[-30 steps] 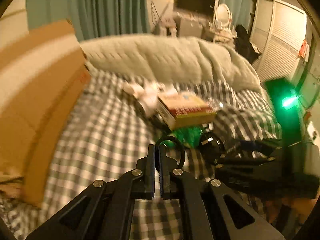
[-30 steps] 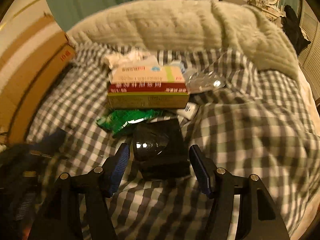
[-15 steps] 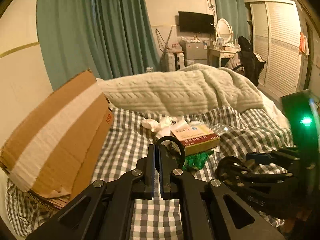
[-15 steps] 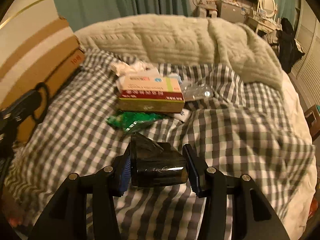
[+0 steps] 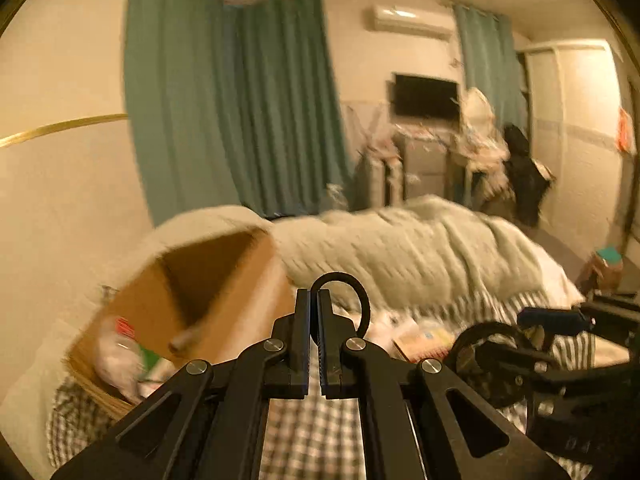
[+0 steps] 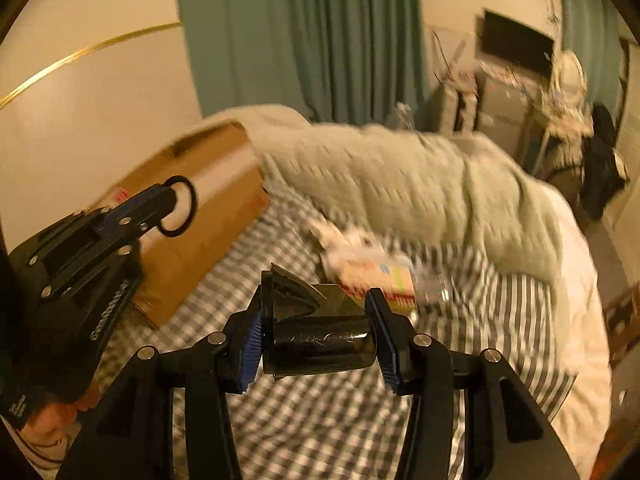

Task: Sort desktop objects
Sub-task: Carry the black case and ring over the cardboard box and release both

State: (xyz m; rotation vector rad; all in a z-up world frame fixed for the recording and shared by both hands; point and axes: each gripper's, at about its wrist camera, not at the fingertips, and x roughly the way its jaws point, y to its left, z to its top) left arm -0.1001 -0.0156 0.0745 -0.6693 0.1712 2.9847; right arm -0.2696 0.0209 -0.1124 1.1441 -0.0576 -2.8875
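My left gripper (image 5: 314, 298) is shut on a thin black ring (image 5: 362, 300), which sticks out to the right of its tips. It is also seen from the right wrist view, the left gripper (image 6: 166, 196) hanging high beside the cardboard box (image 6: 208, 204) with the ring (image 6: 180, 206) in it. My right gripper (image 6: 319, 300) is shut on a shiny black roll (image 6: 320, 346) of plastic film, held crosswise above the checked bed. A loose flap of the roll stands up between the blue pads (image 6: 250, 340). The box (image 5: 224, 280) is open on top and holds several items.
A flat printed carton (image 6: 376, 276) with crumpled white paper beside it lies on the checked sheet (image 6: 320, 420). A pale knitted blanket (image 6: 400, 184) is heaped behind it. Green curtains, a TV and cluttered furniture stand beyond the bed. The right gripper (image 5: 560, 320) crosses the left wrist view.
The right gripper closed on the black roll and lifted it off the bed. Both grippers rose and tilted up, and the box's open top came into sight.
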